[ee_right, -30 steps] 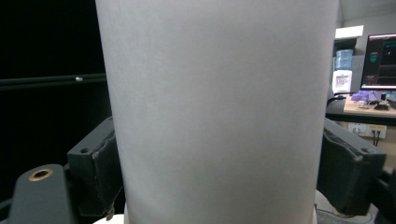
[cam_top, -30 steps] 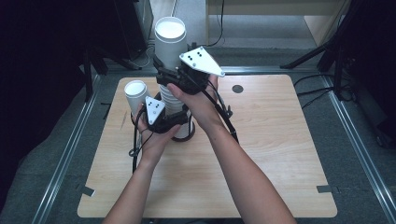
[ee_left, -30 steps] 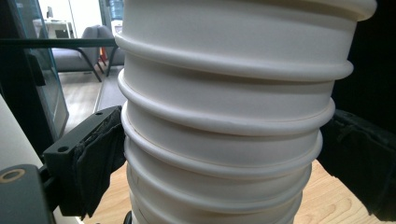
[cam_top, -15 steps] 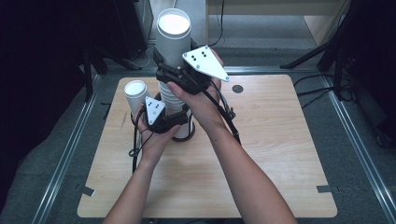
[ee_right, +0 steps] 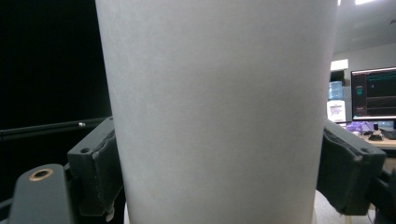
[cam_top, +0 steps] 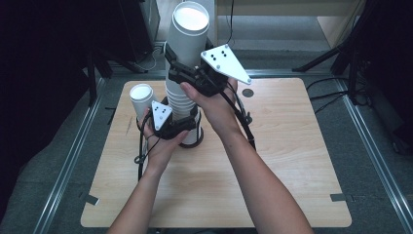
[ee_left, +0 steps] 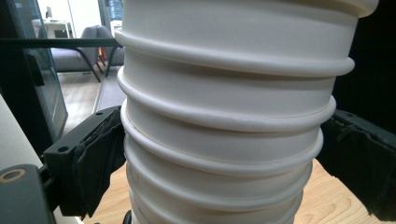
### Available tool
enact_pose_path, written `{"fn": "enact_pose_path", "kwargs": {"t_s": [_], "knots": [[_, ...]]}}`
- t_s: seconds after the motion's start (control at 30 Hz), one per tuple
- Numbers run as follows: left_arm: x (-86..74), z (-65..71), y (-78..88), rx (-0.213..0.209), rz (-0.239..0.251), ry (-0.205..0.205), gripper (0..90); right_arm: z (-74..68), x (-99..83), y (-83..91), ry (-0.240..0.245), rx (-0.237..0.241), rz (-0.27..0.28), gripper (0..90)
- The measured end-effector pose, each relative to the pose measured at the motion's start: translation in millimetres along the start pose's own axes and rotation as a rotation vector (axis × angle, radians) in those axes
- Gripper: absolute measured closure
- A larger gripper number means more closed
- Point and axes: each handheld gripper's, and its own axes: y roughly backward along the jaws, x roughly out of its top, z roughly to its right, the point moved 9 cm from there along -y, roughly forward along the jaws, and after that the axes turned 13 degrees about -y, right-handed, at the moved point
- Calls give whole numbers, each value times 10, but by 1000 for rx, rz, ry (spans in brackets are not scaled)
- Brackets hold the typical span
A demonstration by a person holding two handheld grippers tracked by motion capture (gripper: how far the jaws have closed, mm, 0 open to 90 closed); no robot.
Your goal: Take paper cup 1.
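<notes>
Up near the far edge of the table (cam_top: 292, 161), left of its middle, a tall stack of white paper cups (cam_top: 181, 105) stands upright. The left tongs (cam_top: 181, 127) grip this stack low down: in the left gripper view their black padded jaws press against both sides of the ribbed rims of the stack (ee_left: 224, 140). The right tongs (cam_top: 187, 73) are clenched higher up on the top cup (cam_top: 189, 36), whose open white mouth faces the high camera. In the right gripper view the smooth wall of that cup (ee_right: 219, 116) sits squeezed between the two dark jaws. The top cup stands above the rest of the stack and in line with it; whether it still sits inside the cup below cannot be told. The grey three-cornered plate on the right tongs points toward the far right corner of the table. A single white cup (cam_top: 141, 97) stands upright just beside the left hand (cam_top: 163, 144), nearer the left edge and apart from the stack. The right hand (cam_top: 216, 105) reaches over the left one.
</notes>
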Motion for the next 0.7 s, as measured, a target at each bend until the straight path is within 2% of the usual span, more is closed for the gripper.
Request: {"fn": "enact_pose_path", "kwargs": {"t_s": [0.3, 0.7], "knots": [[-1, 1, 0, 1, 1, -2, 37, 70, 116, 65, -17, -6, 18, 148], [-5, 1, 1, 3, -1, -8, 37, 232, 182, 167, -13, -37, 25, 147]]}}
